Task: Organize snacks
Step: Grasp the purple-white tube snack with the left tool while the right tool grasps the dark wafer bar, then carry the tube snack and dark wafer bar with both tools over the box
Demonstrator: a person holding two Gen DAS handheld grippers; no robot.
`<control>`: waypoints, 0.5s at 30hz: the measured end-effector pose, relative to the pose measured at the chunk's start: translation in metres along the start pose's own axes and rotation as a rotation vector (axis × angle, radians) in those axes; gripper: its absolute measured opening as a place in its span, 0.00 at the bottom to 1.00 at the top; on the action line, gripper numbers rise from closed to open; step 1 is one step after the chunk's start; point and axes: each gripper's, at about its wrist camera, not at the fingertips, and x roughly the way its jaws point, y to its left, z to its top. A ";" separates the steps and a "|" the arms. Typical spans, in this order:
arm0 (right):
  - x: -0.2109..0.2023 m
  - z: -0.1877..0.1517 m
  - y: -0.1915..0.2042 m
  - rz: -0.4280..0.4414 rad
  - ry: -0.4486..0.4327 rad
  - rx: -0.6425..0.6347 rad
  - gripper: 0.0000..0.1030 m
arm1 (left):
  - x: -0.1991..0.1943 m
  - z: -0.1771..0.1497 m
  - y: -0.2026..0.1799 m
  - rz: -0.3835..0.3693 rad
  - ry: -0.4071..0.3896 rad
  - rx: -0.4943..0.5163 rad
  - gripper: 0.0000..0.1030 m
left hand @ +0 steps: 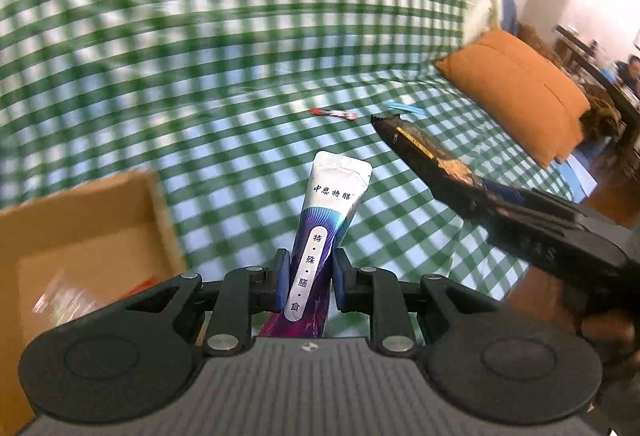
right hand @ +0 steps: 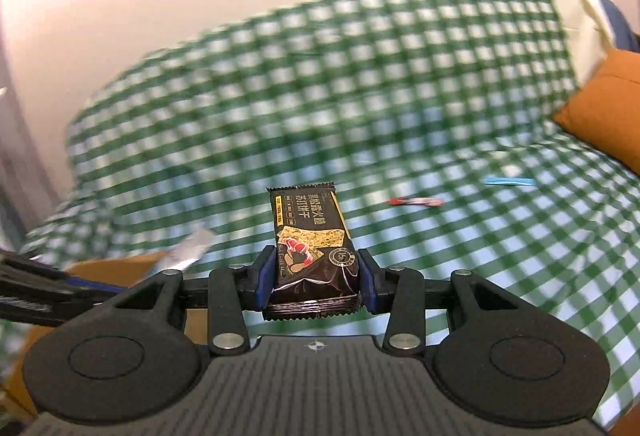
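Left gripper [left hand: 307, 282]: closed on a purple and white sachet [left hand: 320, 236], which stands up between the blue pads, just right of the cardboard box [left hand: 80, 228].
Right gripper [right hand: 316, 280]: closed across the width of a black cracker packet [right hand: 310, 248]; the packet points away from the camera, over the sofa seat beyond the box.
Cardboard box: sits open at the near left end of the checked sofa cover [left hand: 240, 35]; blurred wrappers, one clear and one red, already lie inside, so some snacks appear sorted.
Red stick [left hand: 334, 113]: lies loose on the seat, well beyond the box, towards the orange cushion [left hand: 516, 91].
Blue stick [left hand: 406, 109]: lies loose too, just past the red one and further from the box.
Done so far: judging by the box contents, part of the tidying; two more snacks are lifted and held.
Left to do: probably drop both held items in the box, then fetch the two sticks.
Blur: the background is smeared, so the box contents cannot be named exactly.
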 end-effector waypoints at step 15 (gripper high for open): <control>-0.099 -0.074 0.194 0.268 0.191 -0.184 0.43 | -0.156 -0.139 0.072 0.248 -0.071 -0.172 0.24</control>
